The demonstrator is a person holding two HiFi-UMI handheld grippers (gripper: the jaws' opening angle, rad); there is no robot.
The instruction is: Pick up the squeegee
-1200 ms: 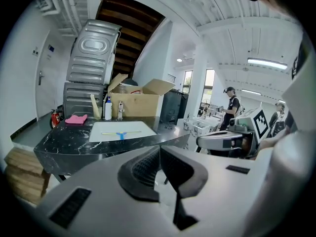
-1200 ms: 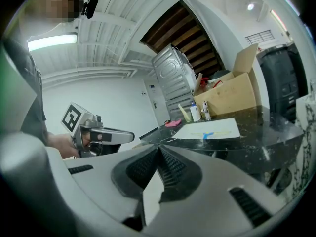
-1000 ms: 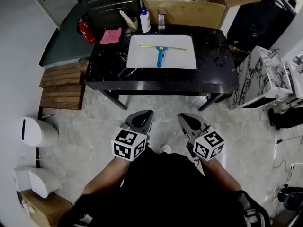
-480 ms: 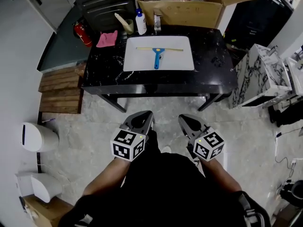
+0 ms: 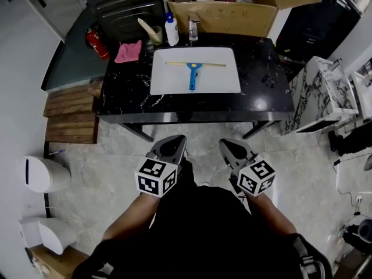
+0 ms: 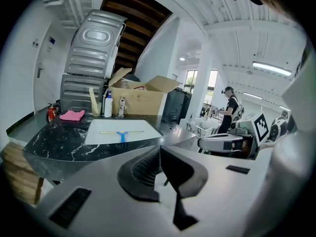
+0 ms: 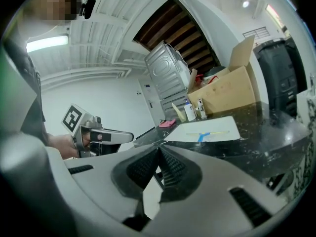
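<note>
The squeegee (image 5: 193,72), blue-handled with a long yellow blade, lies on a white board (image 5: 168,83) on the black marble table (image 5: 127,95). It shows small in the left gripper view (image 6: 121,134) and in the right gripper view (image 7: 204,135). My left gripper (image 5: 175,143) and right gripper (image 5: 228,146) hang side by side over the floor, well short of the table's front edge. Both are shut with nothing between the jaws. The left gripper (image 6: 159,151) points at the table; so does the right gripper (image 7: 158,151).
At the table's back stand a pink cloth (image 5: 128,52), a white bottle (image 5: 171,29), a small bottle (image 5: 192,29) and an open cardboard box (image 5: 232,7). A red extinguisher (image 5: 96,43) and wooden pallets (image 5: 70,118) are left; a marble-patterned cabinet (image 5: 319,92) is right. A person (image 6: 230,110) stands far off.
The table and squeegee have slid down the head view, closer to me. Both grippers keep their spot in the view and stay shut.
</note>
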